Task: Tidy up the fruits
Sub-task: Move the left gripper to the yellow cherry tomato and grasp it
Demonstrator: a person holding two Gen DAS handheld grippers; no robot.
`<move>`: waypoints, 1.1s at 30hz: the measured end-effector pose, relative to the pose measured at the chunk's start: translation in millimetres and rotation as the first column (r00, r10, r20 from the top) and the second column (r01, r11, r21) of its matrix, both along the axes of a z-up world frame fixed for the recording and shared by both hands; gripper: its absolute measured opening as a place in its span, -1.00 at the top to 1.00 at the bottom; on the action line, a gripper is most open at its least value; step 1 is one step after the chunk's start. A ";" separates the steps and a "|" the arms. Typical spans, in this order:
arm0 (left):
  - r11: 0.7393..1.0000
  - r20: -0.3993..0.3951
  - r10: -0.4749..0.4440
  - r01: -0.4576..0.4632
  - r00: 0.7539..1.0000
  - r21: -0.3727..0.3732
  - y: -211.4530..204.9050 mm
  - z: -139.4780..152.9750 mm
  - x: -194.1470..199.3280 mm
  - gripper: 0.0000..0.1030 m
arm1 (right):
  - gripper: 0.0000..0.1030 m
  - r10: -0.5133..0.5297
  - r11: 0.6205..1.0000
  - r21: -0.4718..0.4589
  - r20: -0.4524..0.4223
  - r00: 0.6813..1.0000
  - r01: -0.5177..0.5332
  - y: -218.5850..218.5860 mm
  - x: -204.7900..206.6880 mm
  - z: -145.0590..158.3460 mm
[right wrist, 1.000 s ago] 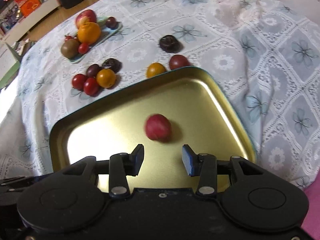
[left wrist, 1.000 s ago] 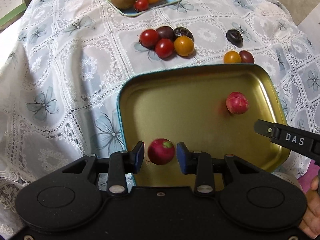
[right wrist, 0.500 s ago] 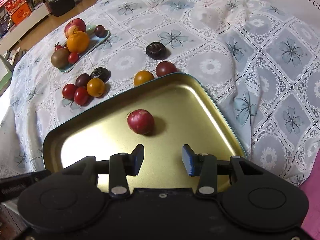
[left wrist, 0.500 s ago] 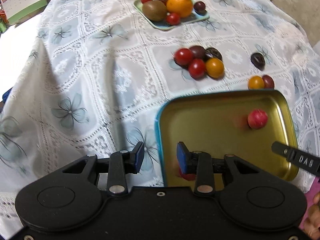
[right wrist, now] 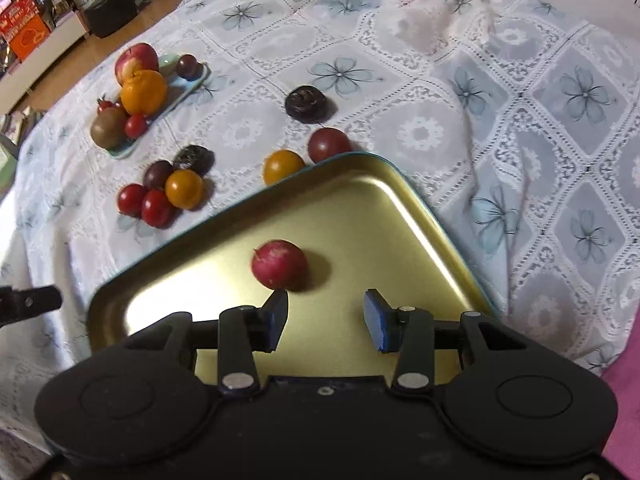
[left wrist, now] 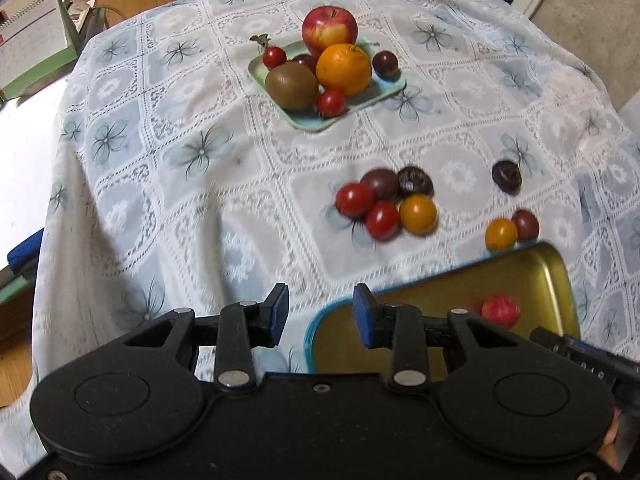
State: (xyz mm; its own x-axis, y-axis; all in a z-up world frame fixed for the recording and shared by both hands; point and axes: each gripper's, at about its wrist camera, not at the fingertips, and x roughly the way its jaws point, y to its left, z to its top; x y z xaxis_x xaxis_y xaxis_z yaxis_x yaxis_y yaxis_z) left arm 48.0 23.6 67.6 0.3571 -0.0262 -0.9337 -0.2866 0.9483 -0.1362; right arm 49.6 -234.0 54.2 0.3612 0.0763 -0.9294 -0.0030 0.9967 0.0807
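While both the left gripper (left wrist: 320, 312) and right gripper (right wrist: 325, 318) hang apart and empty, one radish (right wrist: 279, 264) lies mid-tray (right wrist: 400, 216); next, probably, fetch a tomato (left wrist: 383, 220) from the table's middle.

Both tongs, left (left wrist: 320, 312) and right (right wrist: 325, 316), are matte black plastic with round silver screws, blue-padded fingertips (left wrist: 362, 308) and twin circular housings.
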 end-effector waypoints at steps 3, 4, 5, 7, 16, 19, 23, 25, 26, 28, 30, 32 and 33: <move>1.000 0.003 -0.003 0.003 1.000 0.004 1.4 3.5 16.3 0.15 | 0.13 -0.009 1.000 0.025 -0.001 1.000 0.009 3.3 7.3 4.3; 1.000 0.007 -0.005 0.005 1.000 0.007 0.6 4.4 20.5 0.15 | 0.13 -0.007 1.000 0.025 0.003 1.000 0.007 5.3 9.3 6.1; 1.000 0.007 -0.006 0.006 1.000 0.011 0.3 5.3 25.4 0.15 | 0.13 -0.004 1.000 0.022 0.009 1.000 0.004 7.9 11.8 7.7; 1.000 0.016 -0.011 0.011 1.000 0.014 -0.3 6.3 33.9 0.15 | 0.13 0.001 1.000 0.012 0.020 1.000 -0.002 11.4 18.3 11.0; 1.000 -0.007 -0.005 0.005 1.000 0.003 -3.1 -8.7 63.9 0.15 | 0.14 0.002 0.999 0.049 0.033 0.999 -0.003 13.9 51.2 17.1; 0.999 -0.022 -0.052 0.052 0.998 -0.001 -14.0 -15.7 73.1 0.15 | 0.14 -0.006 0.999 0.052 0.027 1.000 0.004 14.9 63.5 14.7; 0.996 -0.049 -0.087 0.086 0.995 -0.017 -25.3 -26.4 81.8 0.15 | 0.14 0.020 0.996 0.082 0.019 1.000 -0.021 18.3 76.6 8.9; 0.996 -0.054 -0.093 0.093 0.994 -0.013 -27.3 -30.7 83.5 0.15 | 0.14 0.040 0.995 0.088 0.014 0.999 -0.041 22.2 82.8 4.3; 0.996 -0.056 -0.093 0.093 0.994 -0.006 -27.6 -32.8 84.4 0.15 | 0.15 0.047 0.995 0.084 0.010 0.999 -0.048 24.6 86.8 1.1; 0.996 -0.066 -0.091 0.091 0.994 0.003 -26.5 -37.5 86.0 0.15 | 0.15 0.060 0.995 0.075 0.001 0.998 -0.060 27.9 93.2 -4.4; 0.997 -0.078 -0.081 0.082 0.994 -0.002 -22.6 -42.4 88.0 0.15 | 0.15 0.071 0.995 0.064 -0.014 0.997 -0.070 31.1 99.5 -11.5; 0.998 -0.090 -0.069 0.068 0.994 -0.011 -18.4 -46.2 89.7 0.15 | 0.15 0.080 0.995 0.057 -0.034 0.996 -0.078 33.7 104.9 -19.3; 0.998 -0.092 -0.063 0.062 0.994 -0.015 -16.6 -47.4 90.4 0.15 | 0.15 0.083 0.995 0.056 -0.043 0.996 -0.080 34.7 106.8 -23.1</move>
